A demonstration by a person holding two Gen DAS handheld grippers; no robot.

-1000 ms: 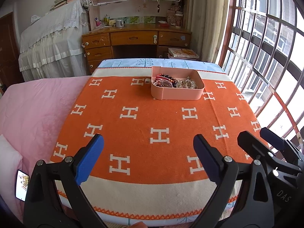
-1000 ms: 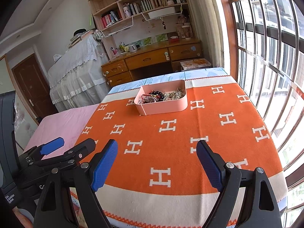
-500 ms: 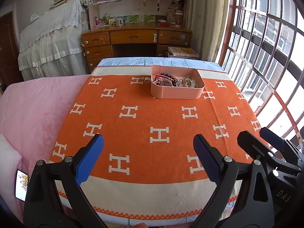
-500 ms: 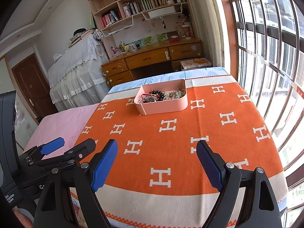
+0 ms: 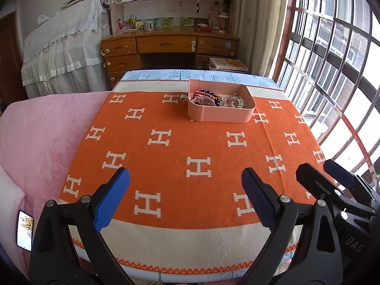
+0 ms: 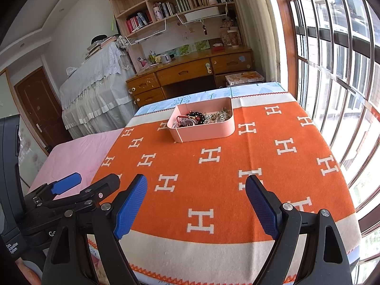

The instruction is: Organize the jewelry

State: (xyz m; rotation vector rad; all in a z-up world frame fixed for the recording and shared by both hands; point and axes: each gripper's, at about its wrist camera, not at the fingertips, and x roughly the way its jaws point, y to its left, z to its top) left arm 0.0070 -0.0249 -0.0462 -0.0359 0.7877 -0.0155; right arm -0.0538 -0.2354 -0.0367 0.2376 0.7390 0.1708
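Observation:
A pink tray sits at the far side of the orange blanket; it also shows in the right wrist view. It holds jewelry: dark red beads, a pink watch, and pale sparkly chains. My left gripper is open and empty over the near edge of the blanket, far from the tray. My right gripper is open and empty beside it, and it shows in the left wrist view.
The blanket covers a table next to a pink bed. A phone lies at the near left. A wooden desk stands behind the table and barred windows run along the right.

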